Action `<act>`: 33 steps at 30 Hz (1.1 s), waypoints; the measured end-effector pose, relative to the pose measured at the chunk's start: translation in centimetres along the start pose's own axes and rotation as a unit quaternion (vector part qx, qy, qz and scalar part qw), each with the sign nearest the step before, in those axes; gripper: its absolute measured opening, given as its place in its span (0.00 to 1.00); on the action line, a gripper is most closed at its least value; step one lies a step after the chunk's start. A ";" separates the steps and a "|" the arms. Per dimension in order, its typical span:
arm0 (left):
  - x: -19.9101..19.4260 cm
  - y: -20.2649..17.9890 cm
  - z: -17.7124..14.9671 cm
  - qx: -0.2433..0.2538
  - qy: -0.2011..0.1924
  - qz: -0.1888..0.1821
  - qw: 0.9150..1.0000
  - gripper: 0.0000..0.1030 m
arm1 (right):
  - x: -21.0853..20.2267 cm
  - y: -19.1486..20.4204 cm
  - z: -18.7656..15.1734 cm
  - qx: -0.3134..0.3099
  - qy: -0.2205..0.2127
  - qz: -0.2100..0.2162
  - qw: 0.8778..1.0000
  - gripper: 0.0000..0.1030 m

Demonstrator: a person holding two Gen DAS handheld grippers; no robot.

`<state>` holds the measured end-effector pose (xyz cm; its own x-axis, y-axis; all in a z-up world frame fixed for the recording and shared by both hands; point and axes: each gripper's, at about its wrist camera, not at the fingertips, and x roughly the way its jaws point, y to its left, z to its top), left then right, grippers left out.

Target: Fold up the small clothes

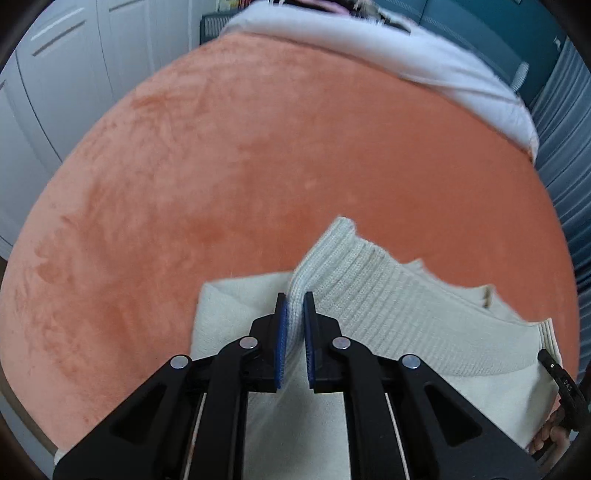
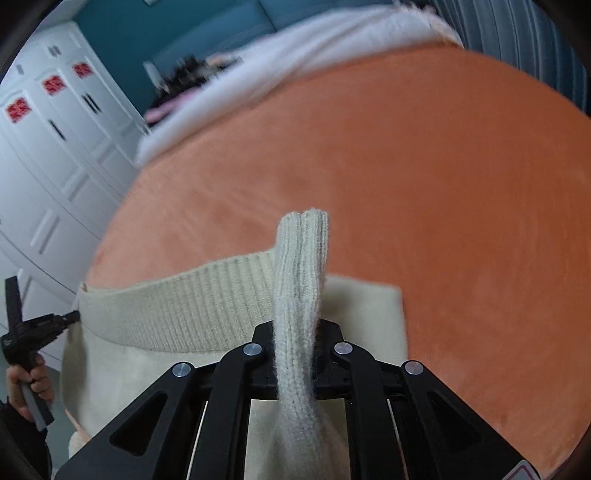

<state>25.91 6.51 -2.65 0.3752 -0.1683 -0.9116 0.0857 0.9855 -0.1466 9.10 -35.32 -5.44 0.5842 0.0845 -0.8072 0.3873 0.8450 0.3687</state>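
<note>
- Here, a cream knit garment (image 1: 388, 314) lies at the near edge of an orange plush surface (image 1: 258, 166), with its ribbed hem (image 2: 192, 306) raised off the flat fabric below it.
- Both corners of that ribbed hem are pinched: the left gripper (image 1: 294, 314) has its blue pads (image 1: 282, 332) pressed together on a bunched fold of rib, and the right gripper (image 2: 295, 332) is clamped on the other end, where a thick roll of knit stands up between its jaws.
- Across the hem, each wrist view catches the other tool: the right one shows a bare hand (image 2: 27, 380) gripping the left handle.
- As for progress, I judge this to be the middle of a fold. The hem is lifted and held taut between the two grips, but it is not yet laid over the body of the garment.
- What is left, as far as can be seen: carrying the hem across, setting it down, releasing, and any further folds.
- Beyond the orange surface lie a rumpled white blanket (image 1: 424, 62), white cupboard doors (image 2: 55, 155) and a teal wall (image 2: 147, 29).
</note>
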 end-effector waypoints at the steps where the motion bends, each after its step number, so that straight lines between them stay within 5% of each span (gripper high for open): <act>1: 1.3 0.1 -0.6 0.006 0.012 0.013 1.000 0.08 | 1.6 -0.8 -0.6 0.022 0.027 -0.003 0.999 0.09; 4: -1.0 0.9 -2.1 -0.001 -0.021 0.003 1.000 0.14 | -1.5 -1.4 -1.9 0.059 -0.019 0.014 0.998 0.22; 8: -6.2 3.5 -5.8 -0.024 -0.042 -0.037 0.998 0.36 | -7.0 -1.9 -5.1 0.046 -0.040 0.008 0.998 0.62; 10: -7.6 5.4 -8.8 -0.059 -0.035 -0.052 0.996 0.57 | -8.4 -2.8 -7.5 0.041 -0.020 -0.008 0.999 0.65; 12: -8.0 7.6 -12.4 -0.114 -0.015 -0.067 0.991 0.68 | -8.8 -4.1 -11.1 0.063 0.020 -0.007 0.998 0.66; 15: -7.3 9.0 -16.1 -0.162 0.002 -0.077 0.984 0.68 | -8.4 -5.1 -15.1 0.102 0.057 0.009 0.993 0.66; 18: -6.2 8.7 -16.6 -0.195 0.000 -0.109 0.975 0.71 | -7.3 -4.9 -15.9 0.146 0.056 0.063 0.986 0.66; 20: -5.0 8.3 -15.9 -0.213 0.007 -0.122 0.969 0.70 | -6.4 -4.5 -15.0 0.164 0.037 0.084 0.982 0.66; 22: -4.1 8.1 -15.0 -0.234 0.017 -0.126 0.964 0.46 | -5.4 -4.2 -13.6 0.179 0.025 0.094 0.979 0.59; 23: -4.1 8.0 -14.6 -0.236 0.018 -0.129 0.963 0.32 | -5.4 -3.8 -13.1 0.178 0.017 0.098 0.979 0.16; 24: -4.8 7.7 -14.2 -0.229 0.018 -0.143 0.963 0.19 | -5.8 -3.3 -12.3 0.165 0.010 0.100 0.981 0.11; 29: -10.7 7.5 -16.0 -0.192 -0.001 -0.155 0.969 0.10 | -12.6 -2.0 -11.0 0.124 -0.040 0.122 0.984 0.10; 33: -10.0 8.2 -20.7 -0.182 0.052 -0.120 0.975 0.11 | -13.3 -3.6 -13.8 0.109 0.009 0.086 0.990 0.10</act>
<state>3.79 16.71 -2.70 0.2875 -0.4103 -0.8655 -0.1809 0.8641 -0.4697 -9.94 -32.17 -2.40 0.6434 0.2287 -0.7306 0.4289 0.6828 0.5915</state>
